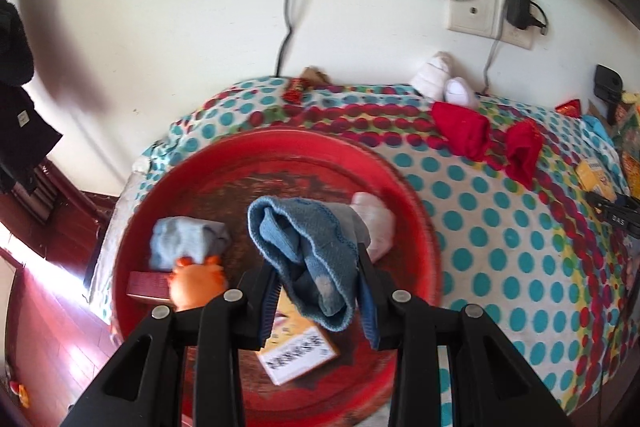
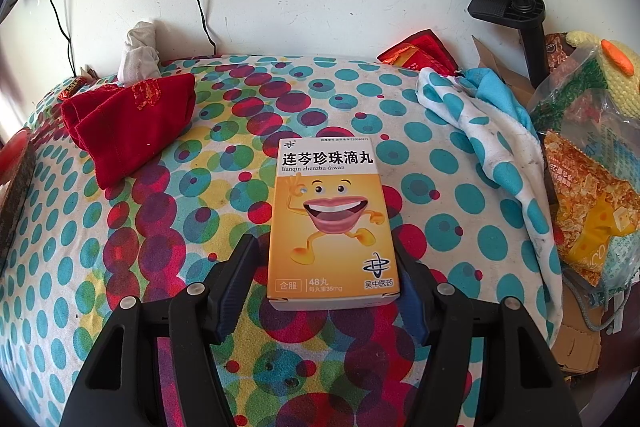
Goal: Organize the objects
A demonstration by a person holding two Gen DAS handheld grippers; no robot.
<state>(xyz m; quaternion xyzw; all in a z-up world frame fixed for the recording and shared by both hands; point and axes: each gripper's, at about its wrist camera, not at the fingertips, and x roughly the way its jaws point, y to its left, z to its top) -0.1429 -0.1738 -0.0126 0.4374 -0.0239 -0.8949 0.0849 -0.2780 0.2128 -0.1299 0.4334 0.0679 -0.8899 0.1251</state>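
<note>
Matte black plastic left claw [image 1: 316, 287]: angular linkage arms with triangular cut-outs, each pivot capped by a round silver screw, and ribbed blue pads lining both fingers. The black plastic right claw [image 2: 324, 267] matches it: four silver pivot screws, dark blue ribbed finger pads.

White wall [image 1: 360, 39], red wooden floor [image 1: 60, 339]

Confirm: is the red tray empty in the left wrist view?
No: the red tray already holds a pale blue sock, a white sock, an orange toy and a box.
</note>
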